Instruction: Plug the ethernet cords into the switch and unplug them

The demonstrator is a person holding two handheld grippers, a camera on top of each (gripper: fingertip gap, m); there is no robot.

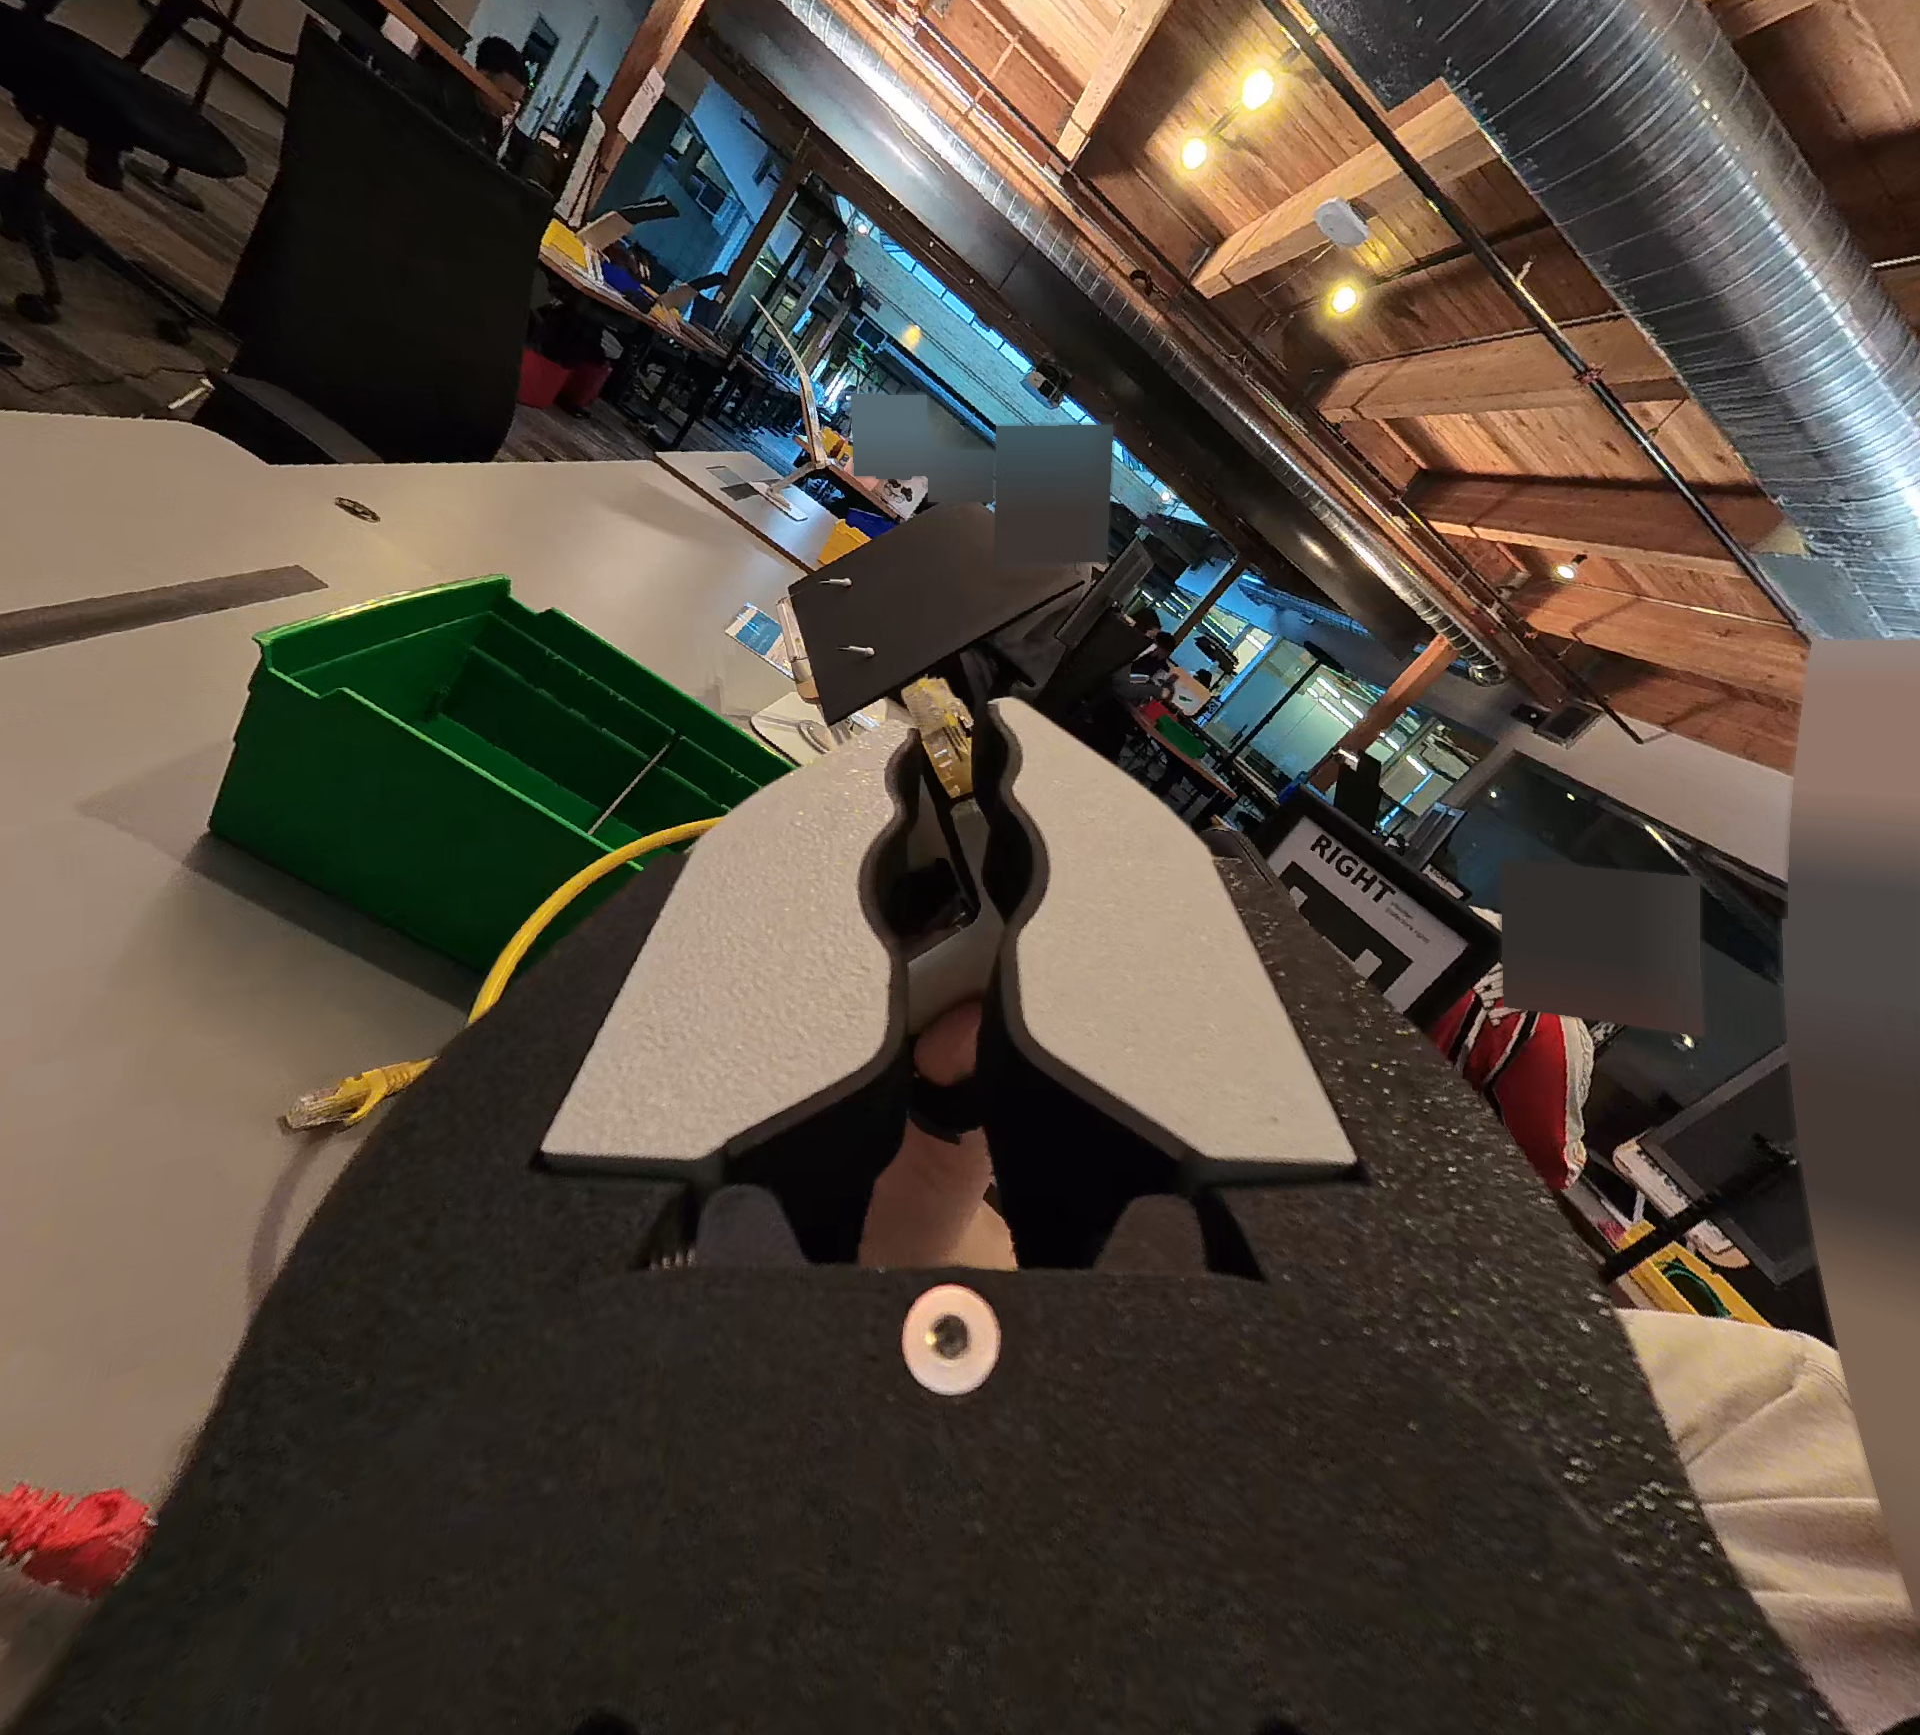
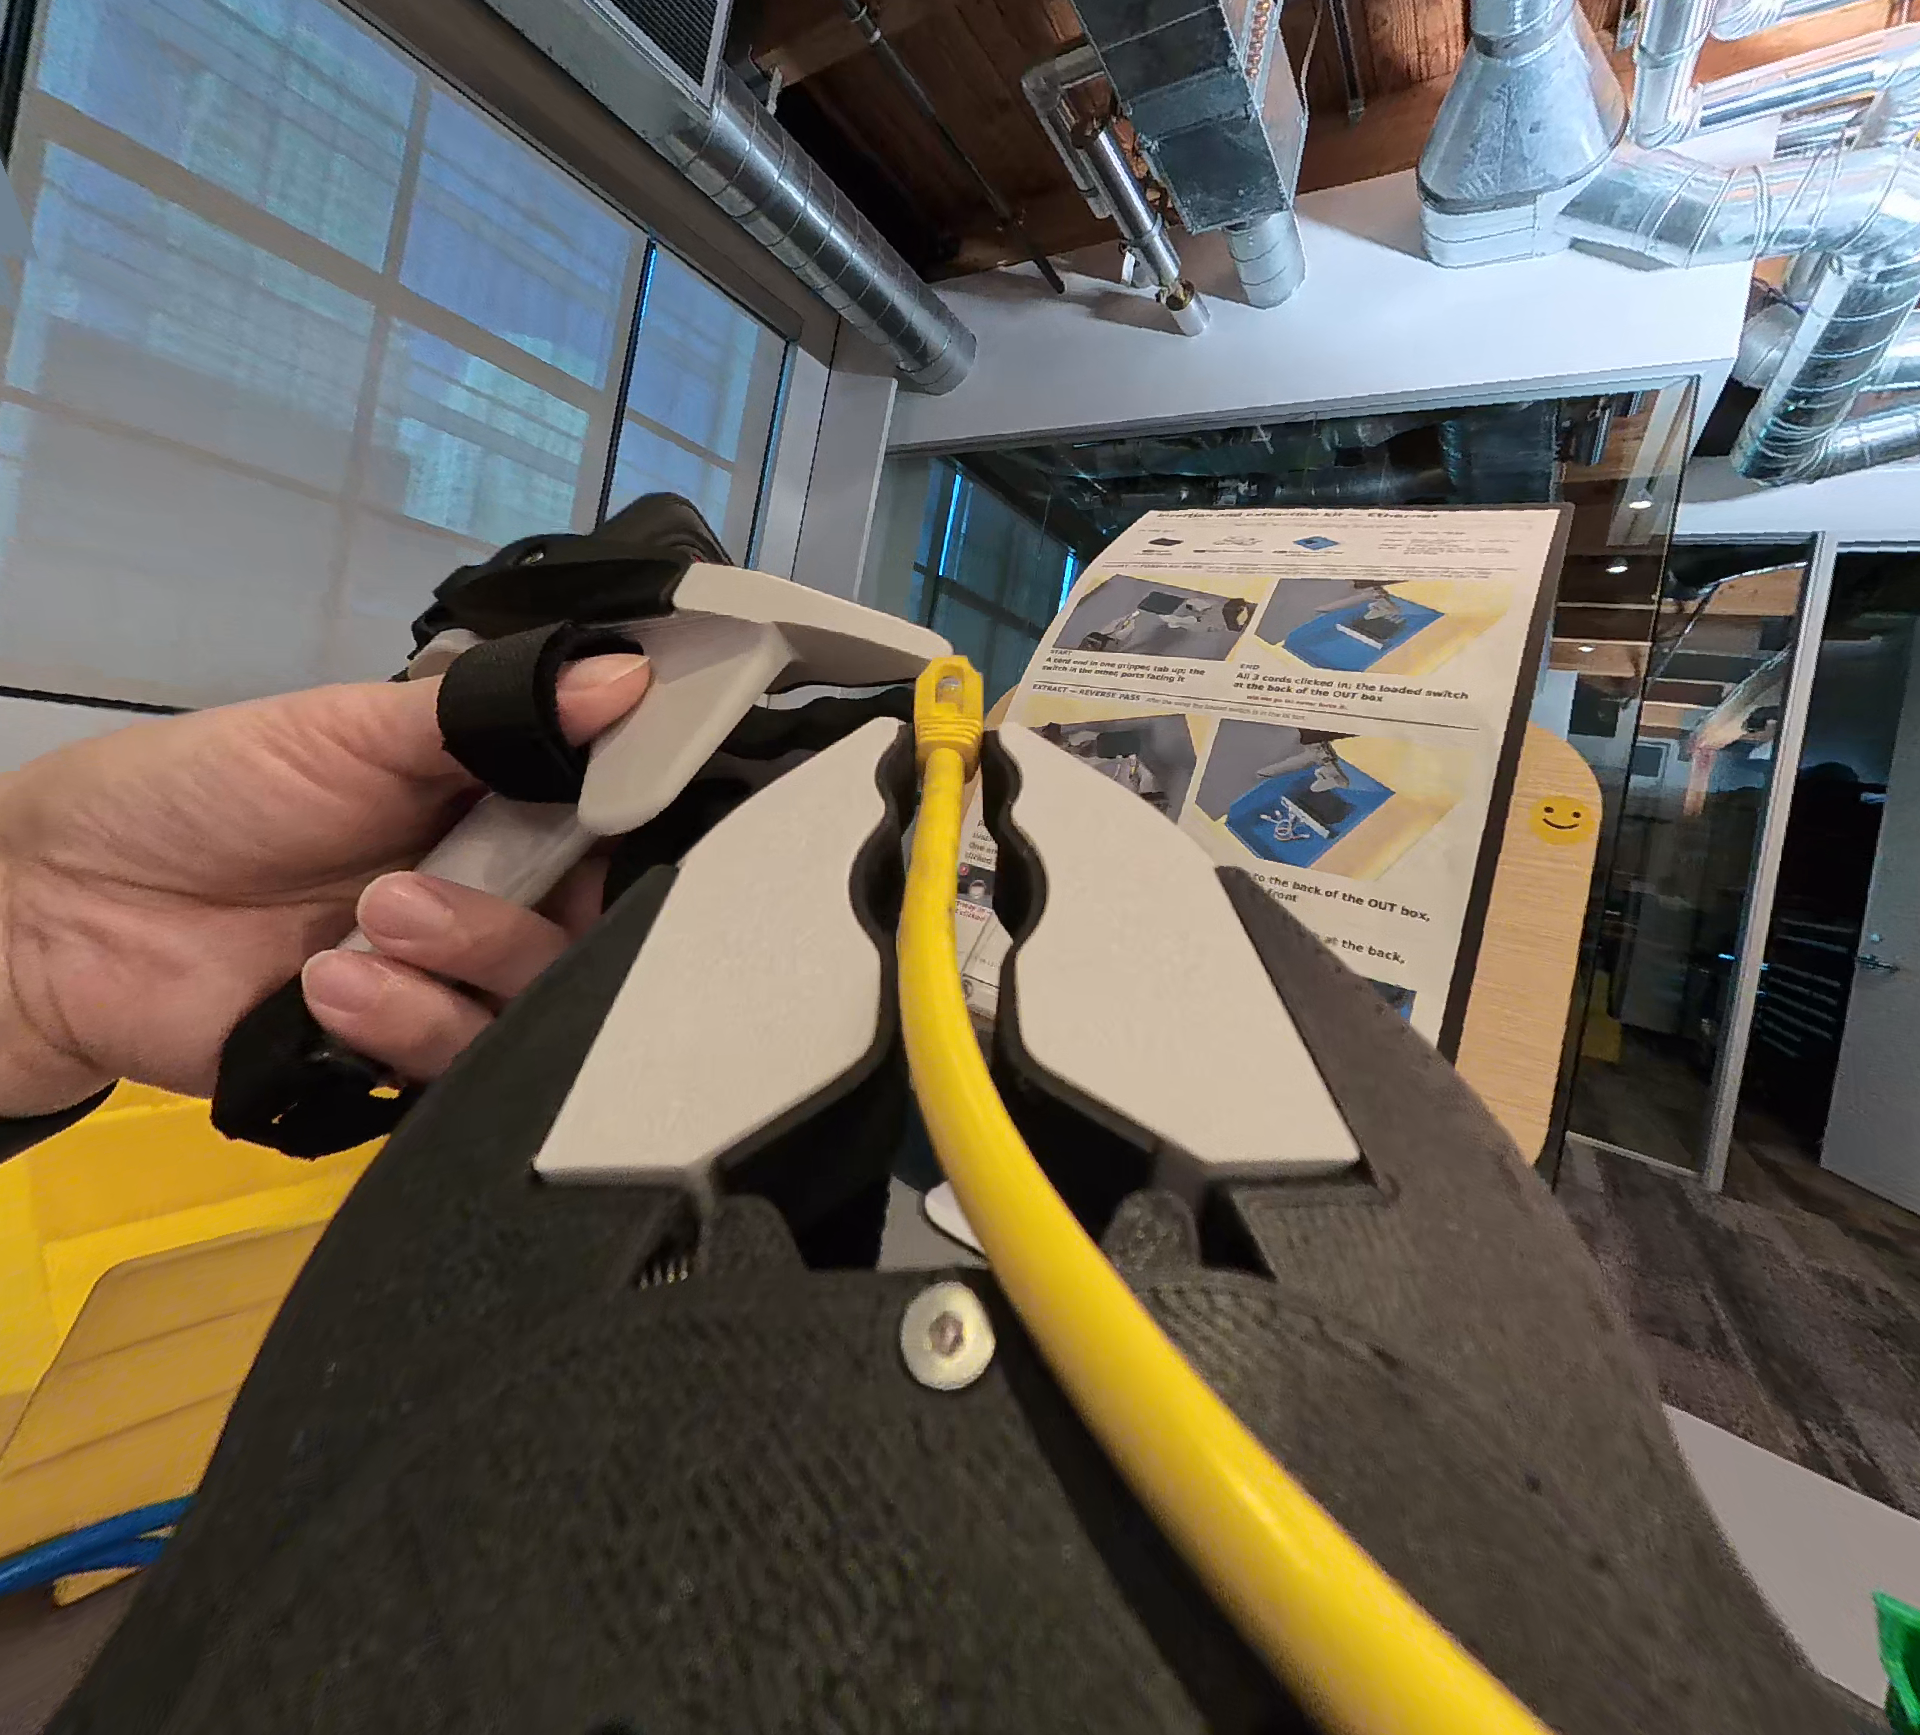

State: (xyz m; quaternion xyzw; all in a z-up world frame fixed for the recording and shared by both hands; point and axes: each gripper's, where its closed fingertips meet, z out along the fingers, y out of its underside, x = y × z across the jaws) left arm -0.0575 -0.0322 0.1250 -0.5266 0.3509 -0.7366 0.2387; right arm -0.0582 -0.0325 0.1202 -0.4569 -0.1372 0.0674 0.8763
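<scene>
My left gripper [image 1: 951, 724] is nearly closed on a thin black edge of the switch [image 1: 914, 615]. The switch's flat black body, with two small screws, sticks out beyond the fingertips. My right gripper [image 2: 940, 735] is shut on the yellow boot of a yellow ethernet cord [image 2: 935, 906]. Its plug [image 2: 948, 683] pokes out past the tips, and the cord trails back over the gripper. In the left wrist view a clear plug [image 1: 940, 740] sits right at my left fingertips, under the switch. I cannot tell whether it is in a port. The left gripper's finger [image 2: 810, 625], held by a hand, almost touches the plug.
A green bin [image 1: 468, 750] stands on the grey table [image 1: 156, 906], with a loose yellow plug end [image 1: 343, 1098] lying beside it. A yellow bin [image 2: 125, 1270] and a blue cord [image 2: 83, 1540] are at lower left. An instruction sheet on a stand [image 2: 1299, 750] is ahead. Both grippers' tips are close together, under 4 cm apart.
</scene>
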